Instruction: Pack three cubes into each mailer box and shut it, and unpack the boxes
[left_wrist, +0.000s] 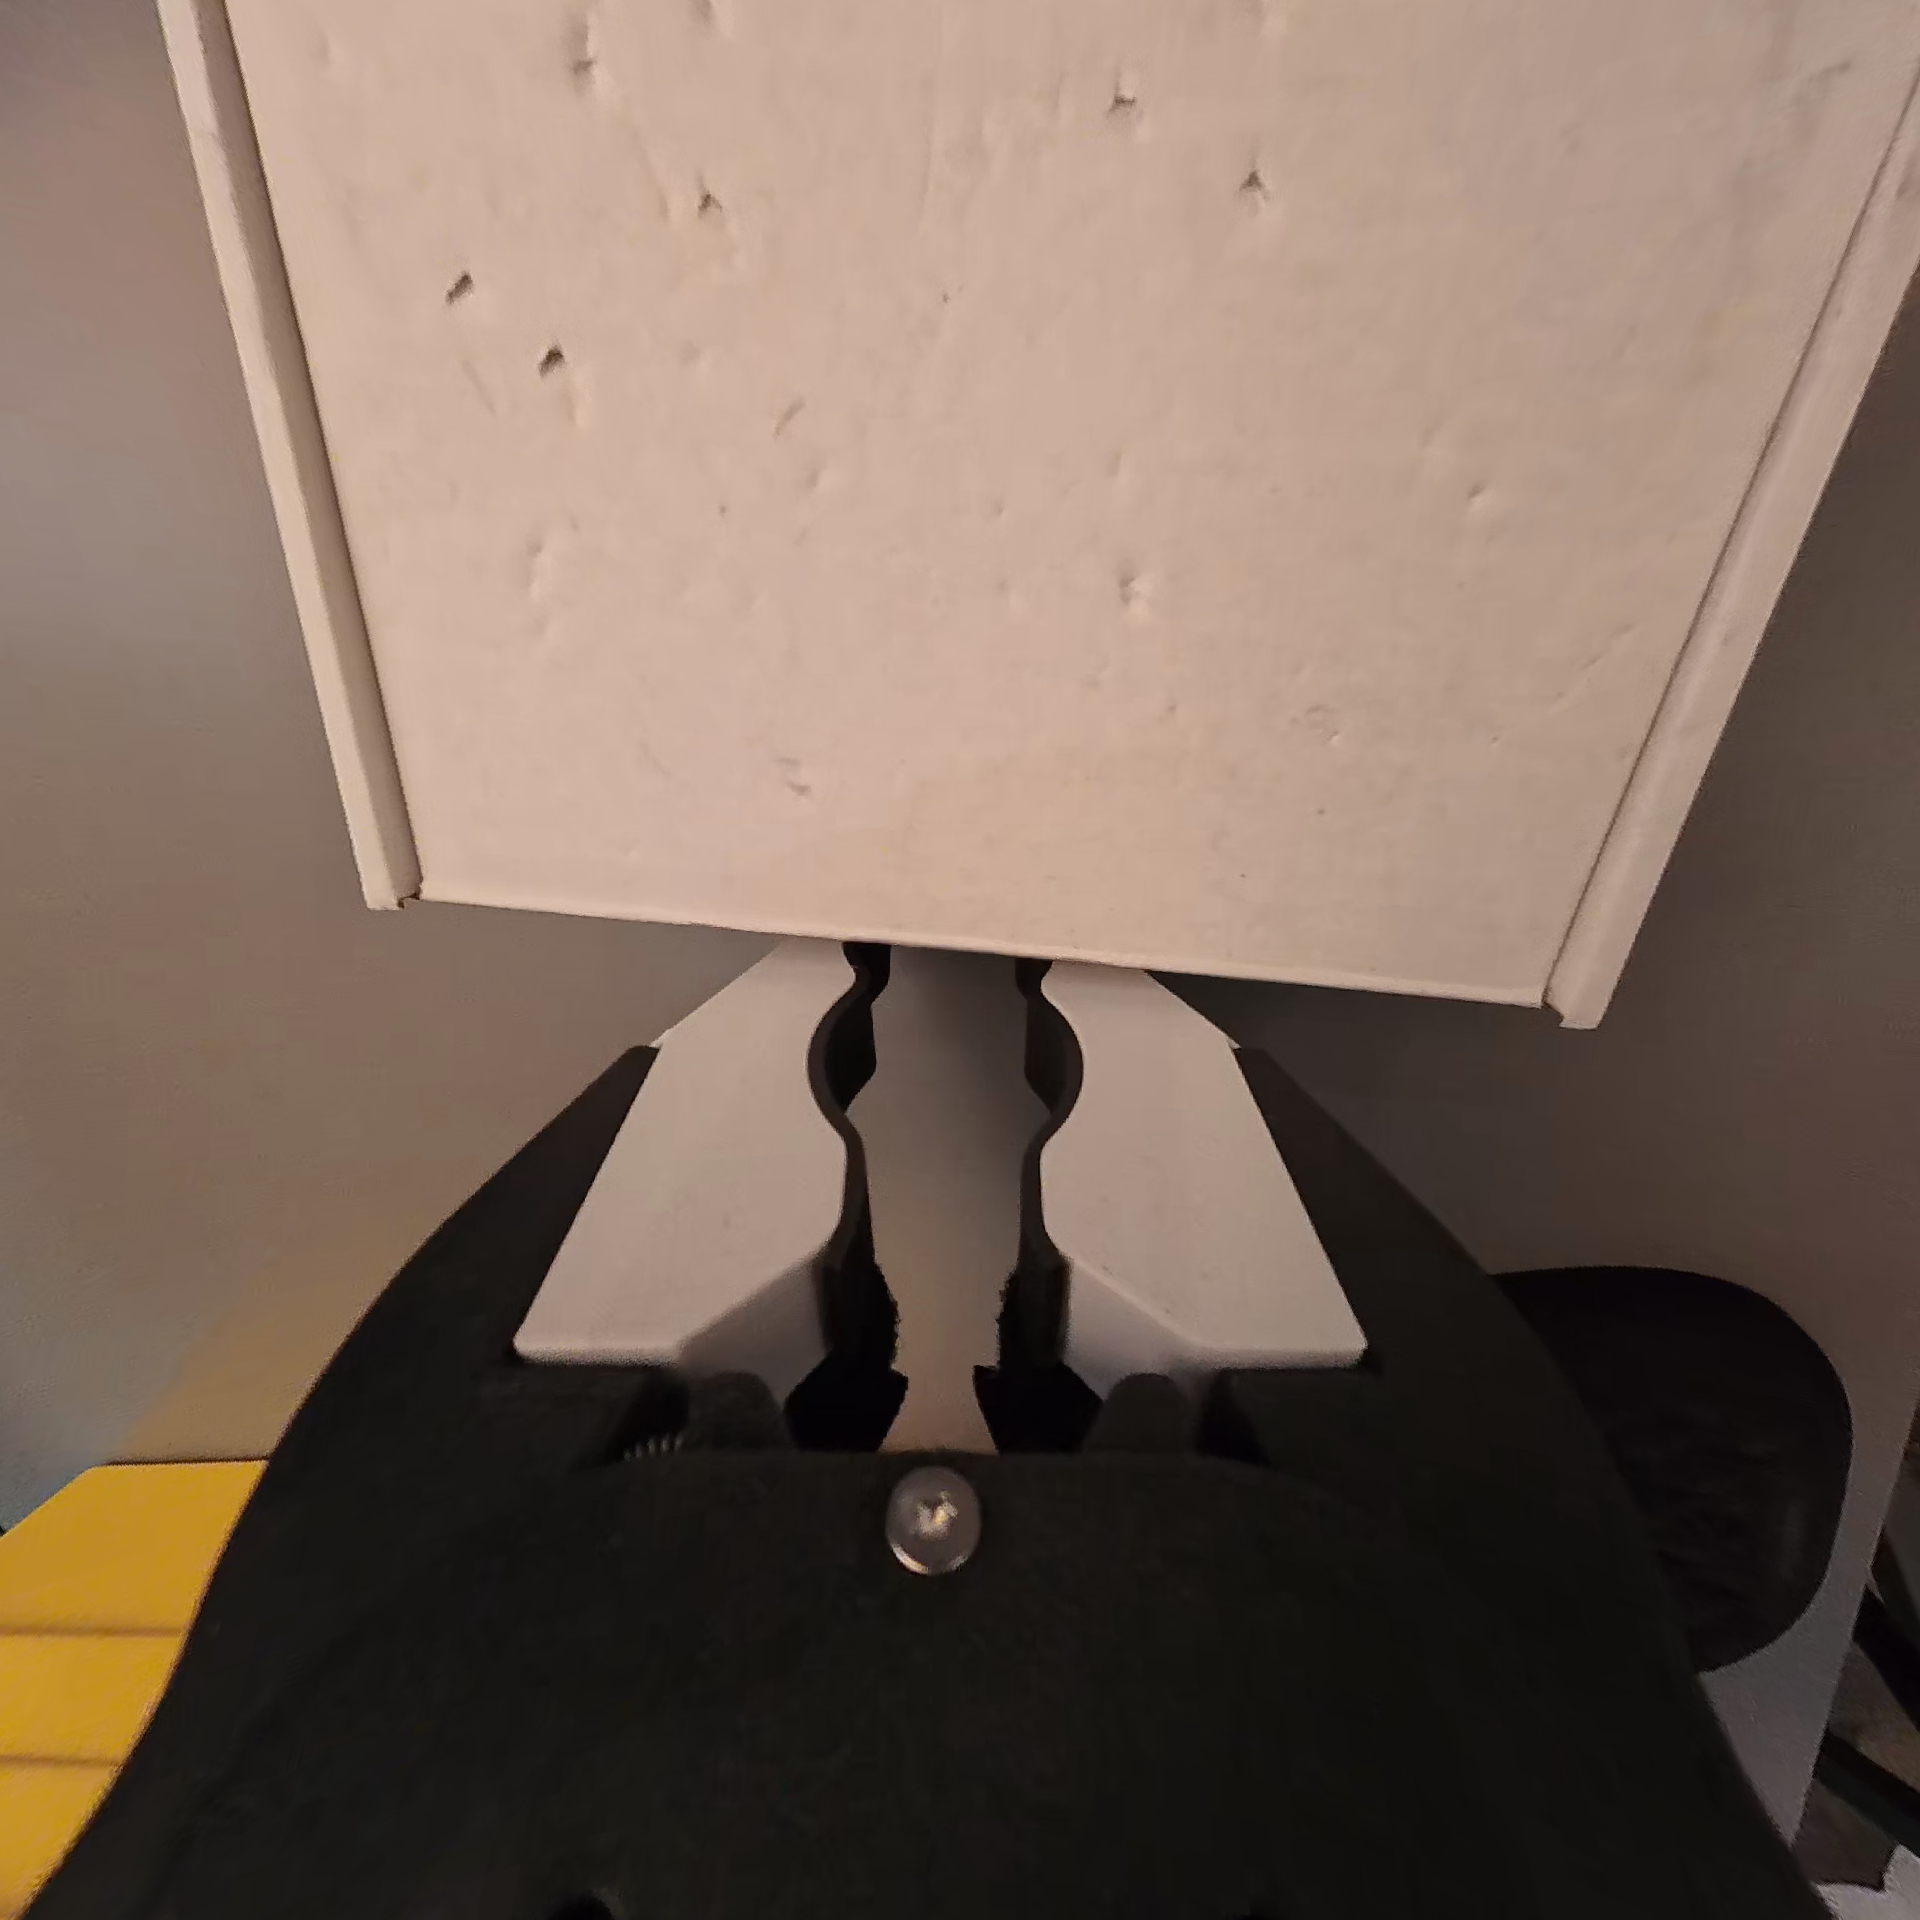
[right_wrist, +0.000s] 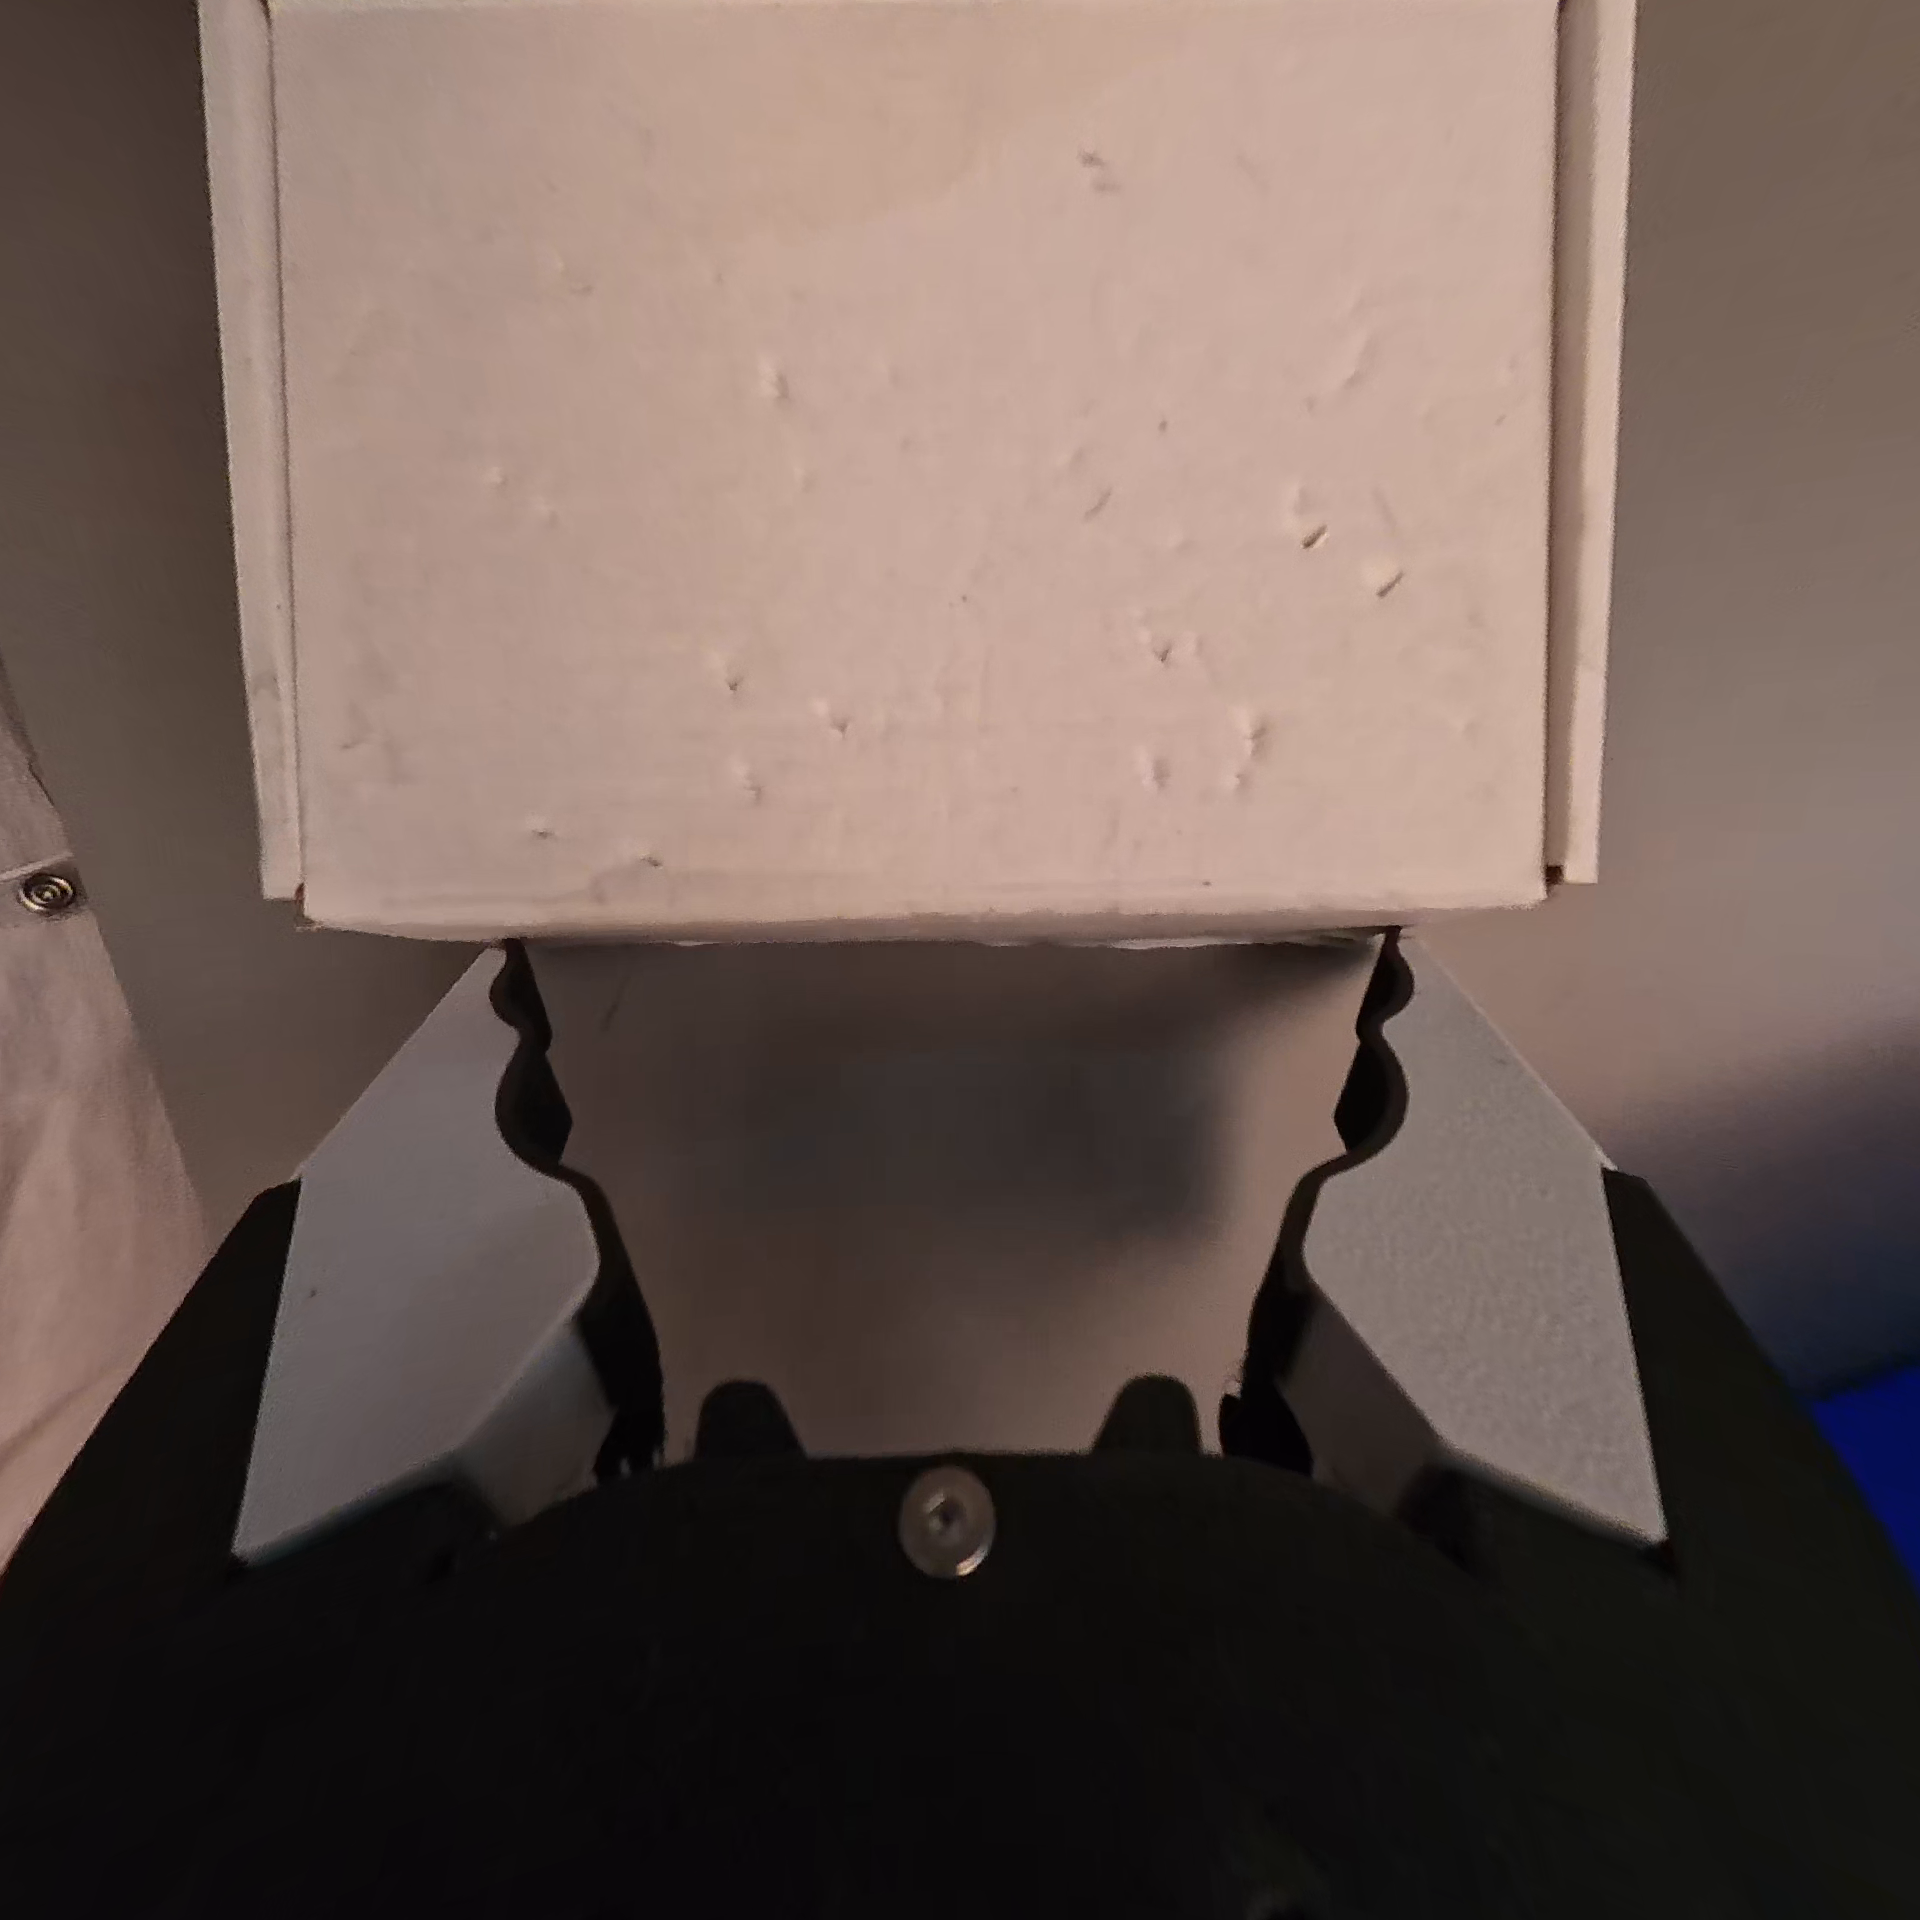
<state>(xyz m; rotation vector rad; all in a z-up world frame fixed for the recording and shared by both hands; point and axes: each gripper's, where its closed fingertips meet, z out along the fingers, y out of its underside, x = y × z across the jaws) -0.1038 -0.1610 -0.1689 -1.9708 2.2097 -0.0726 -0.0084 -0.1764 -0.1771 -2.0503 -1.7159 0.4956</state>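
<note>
Filling both views, a dented white box (left_wrist: 987, 468) (right_wrist: 914, 499) bears no writing. Its lower edge is met by the left hand-held gripper (left_wrist: 948, 961), nearly closed, and the right hand-held gripper (right_wrist: 948, 951), spread wide; grip cannot be told.

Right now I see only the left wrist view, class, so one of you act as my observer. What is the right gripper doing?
Observer: The right gripper is wide open, its jaws spread far apart, with a dented white mailer box close in front of its fingertips.
Operator: Is anything showing to the right of that gripper?
Observer: A blue object shows at the lower right edge. Too little of it is in view to tell what it is.
Operator: And on the left?
Observer: Pale fabric with a metal snap hangs at the left edge.
</note>
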